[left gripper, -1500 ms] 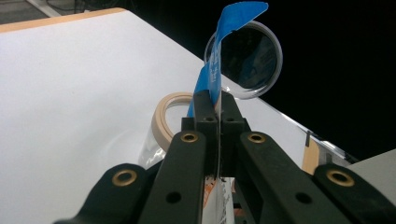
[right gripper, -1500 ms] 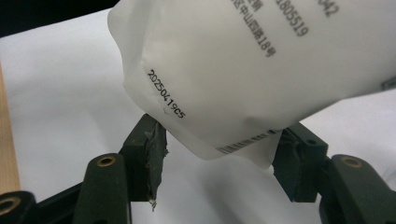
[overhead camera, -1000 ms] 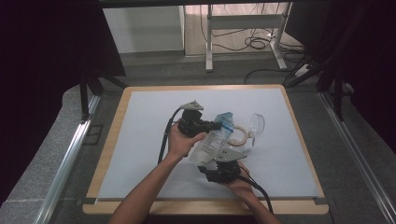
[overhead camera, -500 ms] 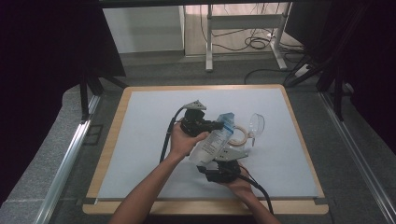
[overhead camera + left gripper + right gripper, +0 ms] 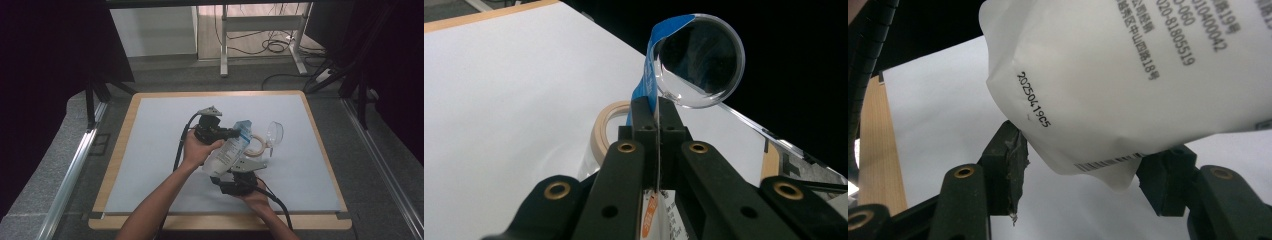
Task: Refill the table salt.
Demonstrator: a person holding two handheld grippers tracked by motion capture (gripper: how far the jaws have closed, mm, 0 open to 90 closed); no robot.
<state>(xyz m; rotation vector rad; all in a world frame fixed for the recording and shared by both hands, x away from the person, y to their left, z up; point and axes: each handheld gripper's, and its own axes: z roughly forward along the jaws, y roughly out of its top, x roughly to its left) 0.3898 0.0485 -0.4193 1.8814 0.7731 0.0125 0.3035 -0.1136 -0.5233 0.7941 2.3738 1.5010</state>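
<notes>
A white pouch with a blue top edge is held tilted above the white mat, between both grippers. My left gripper is shut on the blue top edge, with its jaws pressed together on the thin strip. My right gripper comes from the near side and grips the pouch's bottom corner. Its pads press on either side of the printed white film. In the left gripper view the left gripper points toward a clear cup.
A beige tape ring lies flat on the mat just right of the pouch. A clear plastic cup lies on its side beside it. The white mat sits on a wood-edged table. Cables trail from both grippers.
</notes>
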